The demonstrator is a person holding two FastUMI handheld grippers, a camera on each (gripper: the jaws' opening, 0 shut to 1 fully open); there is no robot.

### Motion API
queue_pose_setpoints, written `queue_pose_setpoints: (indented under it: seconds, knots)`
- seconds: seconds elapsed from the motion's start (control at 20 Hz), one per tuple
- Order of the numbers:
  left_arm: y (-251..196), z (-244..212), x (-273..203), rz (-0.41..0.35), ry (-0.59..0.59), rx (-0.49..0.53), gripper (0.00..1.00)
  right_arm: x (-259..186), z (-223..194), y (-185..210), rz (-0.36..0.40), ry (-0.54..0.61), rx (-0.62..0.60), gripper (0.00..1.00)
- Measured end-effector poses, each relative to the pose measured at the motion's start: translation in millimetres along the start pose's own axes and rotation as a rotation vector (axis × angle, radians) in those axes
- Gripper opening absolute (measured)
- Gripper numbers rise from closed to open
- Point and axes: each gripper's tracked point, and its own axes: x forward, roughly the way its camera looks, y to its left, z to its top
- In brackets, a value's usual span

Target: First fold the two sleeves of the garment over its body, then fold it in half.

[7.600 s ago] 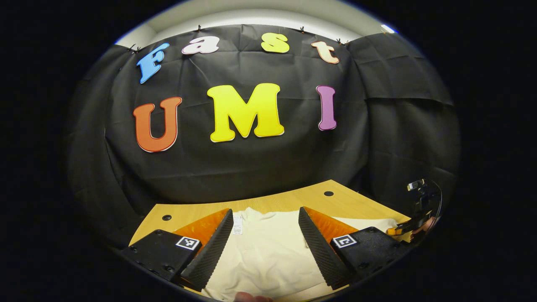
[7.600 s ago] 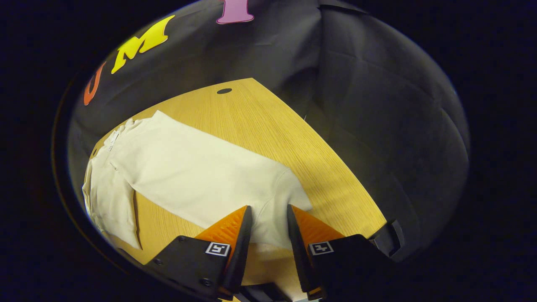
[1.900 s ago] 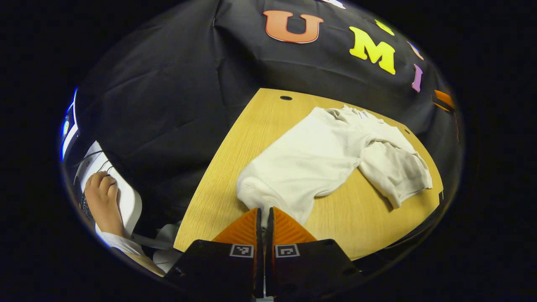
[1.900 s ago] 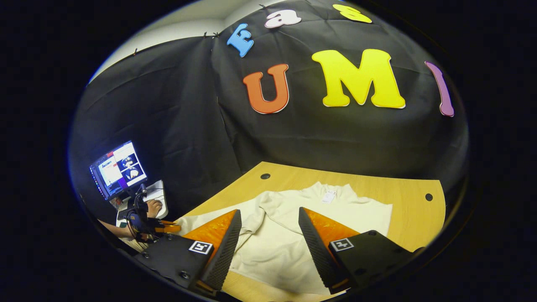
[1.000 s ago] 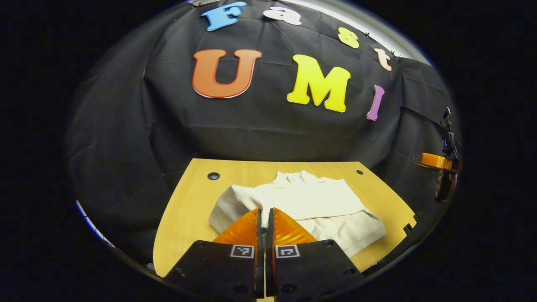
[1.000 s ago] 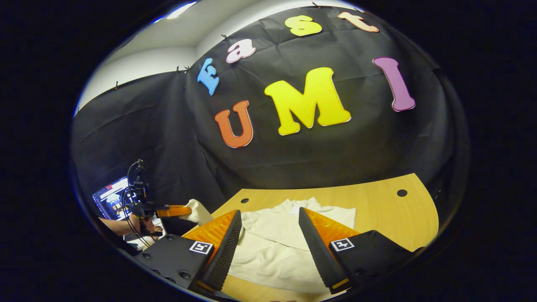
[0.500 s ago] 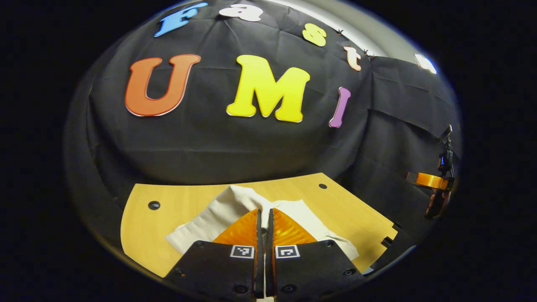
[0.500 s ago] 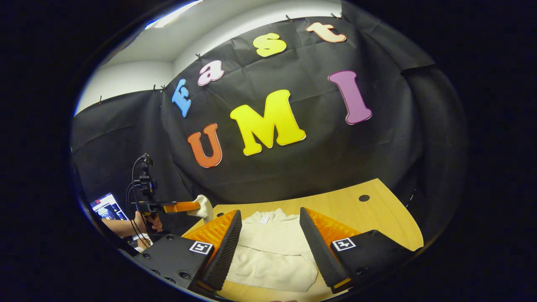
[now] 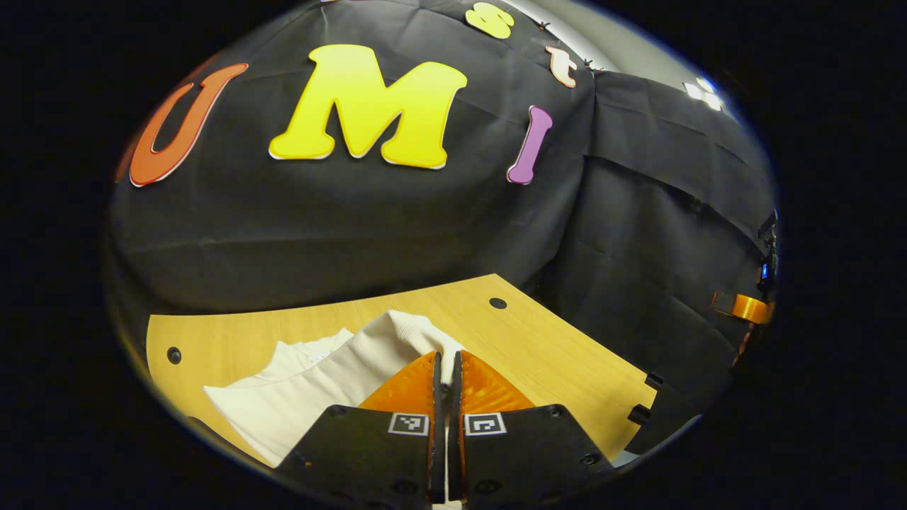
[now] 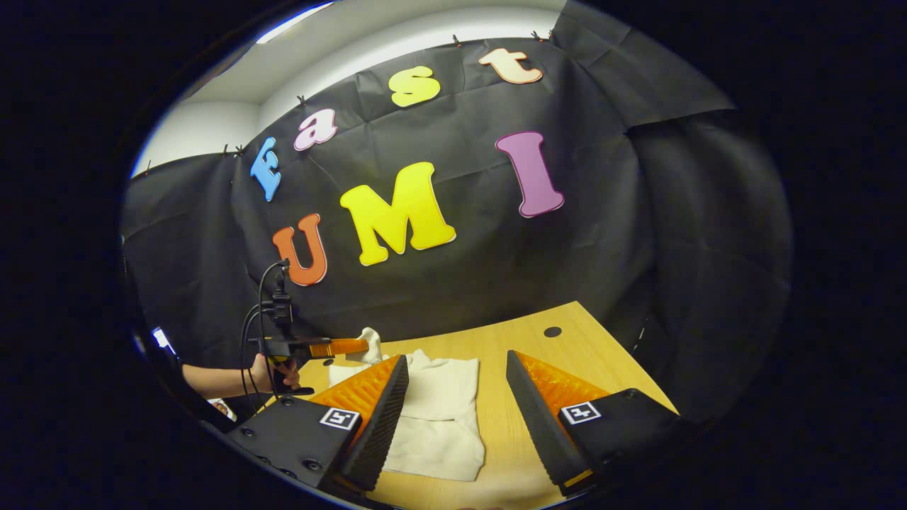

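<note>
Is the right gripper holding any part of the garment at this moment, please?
No: the right gripper is open above the table, with no garment between its fingers.

A cream garment (image 10: 443, 404) of soft matt knitted cloth, ribbed at the cuff (image 9: 414, 333), is spread on a table (image 9: 560, 354) of pale wood with fine straight grain and a smooth satin finish. The left gripper (image 9: 446, 365) is seen in hard plastic, its body matt. Coarsely ridged faces are shown on the fingers (image 10: 386, 418) of the right gripper (image 10: 457, 397). The booth wall (image 10: 602, 234) is hung with creased matt cloth.
</note>
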Motion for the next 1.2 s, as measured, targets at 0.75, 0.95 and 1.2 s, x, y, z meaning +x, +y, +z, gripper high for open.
queue_pose_setpoints:
  seconds: [0.75,0.95,1.2]
  knots:
    - [15,-98,125,0.129,0.162,0.026,0.68,3,-11,-15,-0.066,0.102,-0.056,0.88]
    - [26,-86,98,0.2,0.126,0.031,0.99,17,-11,-1,-0.024,0.099,-0.064,0.89]
    - [29,-50,28,0.284,-0.002,0.027,0.99,44,-15,27,0.022,0.091,-0.082,0.92]
